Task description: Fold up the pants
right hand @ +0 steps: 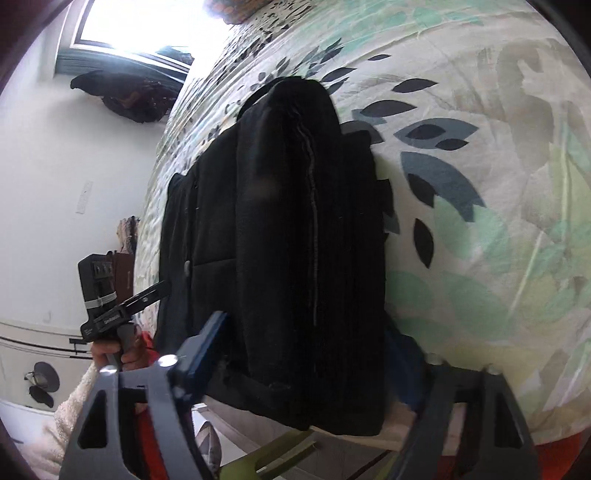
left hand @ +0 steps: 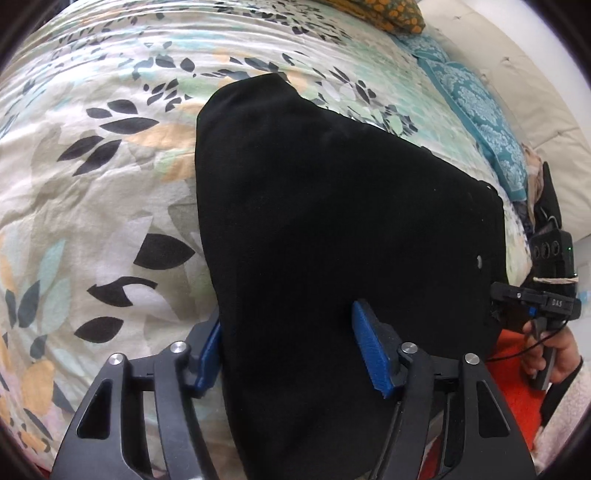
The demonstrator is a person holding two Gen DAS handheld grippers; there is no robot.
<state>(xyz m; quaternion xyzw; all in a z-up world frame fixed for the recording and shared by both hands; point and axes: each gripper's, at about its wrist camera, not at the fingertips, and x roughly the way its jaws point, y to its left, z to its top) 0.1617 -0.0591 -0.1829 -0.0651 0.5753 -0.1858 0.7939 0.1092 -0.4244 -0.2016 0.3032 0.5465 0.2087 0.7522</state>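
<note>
Black pants (left hand: 332, 203) lie folded in a long bundle on a leaf-print bedspread (left hand: 92, 184), their near end hanging over the bed's edge. My left gripper (left hand: 288, 314) straddles that near end. Its blue pads (left hand: 369, 350) stand half wide, with cloth between and beyond them and no pinch showing. In the right wrist view the pants (right hand: 288, 203) run away from me, a grey seam along the top. My right gripper (right hand: 306, 323) straddles their near end too, jaws half wide. Its left pad (right hand: 203, 350) is beside the cloth and its right pad is hidden.
A teal pillow (left hand: 472, 99) and an orange patterned cushion (left hand: 388, 14) lie at the head of the bed. A person's hand (left hand: 554, 350) holds the right gripper at the bed's edge. A bright window (right hand: 129, 26) and dark hanging clothes (right hand: 125, 96) are past the bed.
</note>
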